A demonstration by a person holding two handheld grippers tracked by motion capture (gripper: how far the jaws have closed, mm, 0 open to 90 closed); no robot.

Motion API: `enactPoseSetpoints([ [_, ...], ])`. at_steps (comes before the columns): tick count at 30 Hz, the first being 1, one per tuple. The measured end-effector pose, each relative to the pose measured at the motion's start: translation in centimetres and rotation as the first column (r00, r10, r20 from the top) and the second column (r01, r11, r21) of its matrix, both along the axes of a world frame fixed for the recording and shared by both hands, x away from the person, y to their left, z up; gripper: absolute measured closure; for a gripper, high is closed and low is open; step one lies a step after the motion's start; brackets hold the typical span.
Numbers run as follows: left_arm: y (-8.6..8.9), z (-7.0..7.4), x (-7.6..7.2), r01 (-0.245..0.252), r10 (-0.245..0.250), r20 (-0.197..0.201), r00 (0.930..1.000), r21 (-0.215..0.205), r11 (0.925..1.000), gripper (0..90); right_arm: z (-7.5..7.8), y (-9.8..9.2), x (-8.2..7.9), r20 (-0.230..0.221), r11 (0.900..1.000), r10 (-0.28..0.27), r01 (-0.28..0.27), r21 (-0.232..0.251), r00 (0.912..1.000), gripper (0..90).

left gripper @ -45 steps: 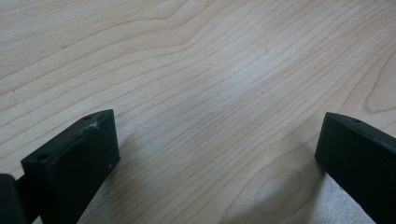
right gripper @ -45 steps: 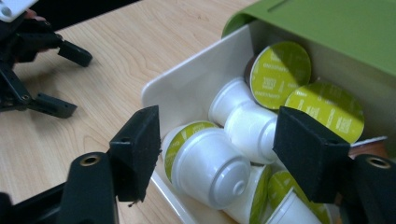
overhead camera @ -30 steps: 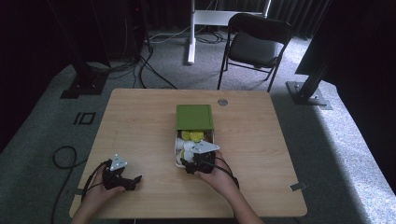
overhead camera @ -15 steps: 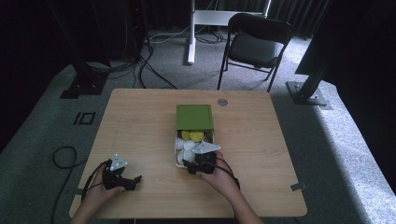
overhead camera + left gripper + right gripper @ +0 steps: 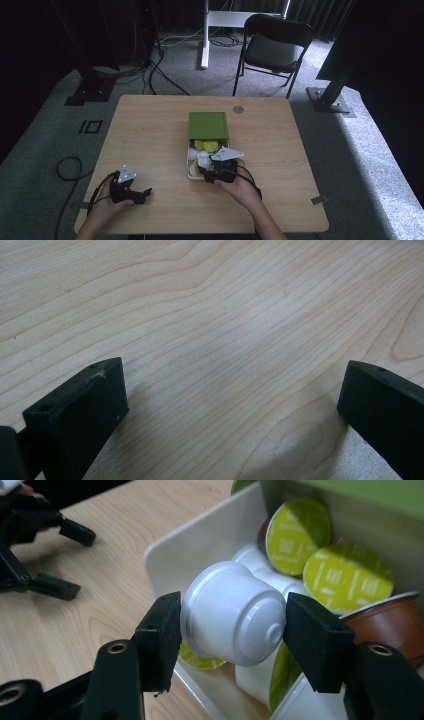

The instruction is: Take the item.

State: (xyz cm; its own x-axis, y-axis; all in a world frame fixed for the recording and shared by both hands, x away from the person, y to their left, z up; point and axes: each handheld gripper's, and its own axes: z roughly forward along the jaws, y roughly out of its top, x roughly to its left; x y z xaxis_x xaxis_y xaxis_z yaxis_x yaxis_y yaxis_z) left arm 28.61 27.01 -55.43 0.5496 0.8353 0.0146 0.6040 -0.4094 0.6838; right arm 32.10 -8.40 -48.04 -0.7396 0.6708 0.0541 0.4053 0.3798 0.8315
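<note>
Your right gripper (image 5: 232,625) pinches a white coffee capsule (image 5: 232,612) between both jaws, lifted just above the white tray (image 5: 200,535) of the sliding box, rim toward one jaw and domed base toward the other. Raise it straight up before carrying it sideways, so it clears the tray wall and the capsules beneath. Keep the squeeze light (thin plastic like this probably dents). Your left gripper (image 5: 131,190), jaws spread and empty, rests at the table's (image 5: 150,130) near left corner, well apart from the box. Farther in, yellow-green foil-lidded capsules (image 5: 325,555) and a brown capsule (image 5: 385,622) crowd the tray against the green sleeve (image 5: 207,124).
</note>
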Motion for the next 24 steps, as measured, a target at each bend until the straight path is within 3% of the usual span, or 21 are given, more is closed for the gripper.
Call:
enactPoseSetpoints([
  [7,0.0,0.0,0.0,0.001,-0.001,-0.001,1.0,0.001,1.0,0.6,2.0,-0.6,0.1,0.041,1.0,0.013,-0.014,0.019,0.9991,40.8],
  [13,0.0,0.0,0.0,0.0,0.0,0.0,1.0,0.0,1.0,0.6,3.9,-1.9,0.6,0.074,0.997,-0.012,0.006,0.074,0.9972,40.8],
  [19,0.0,0.0,0.0,0.001,-0.001,0.0,1.0,0.002,1.0,0.6,5.5,-3.8,1.6,0.113,0.991,-0.073,0.059,0.116,0.9909,40.9],
  [24,0.0,0.0,0.0,0.001,-0.001,0.001,1.0,0.002,1.0,0.6,6.2,-5.8,2.6,0.154,0.986,-0.14,0.123,0.116,0.9781,40.9],
])
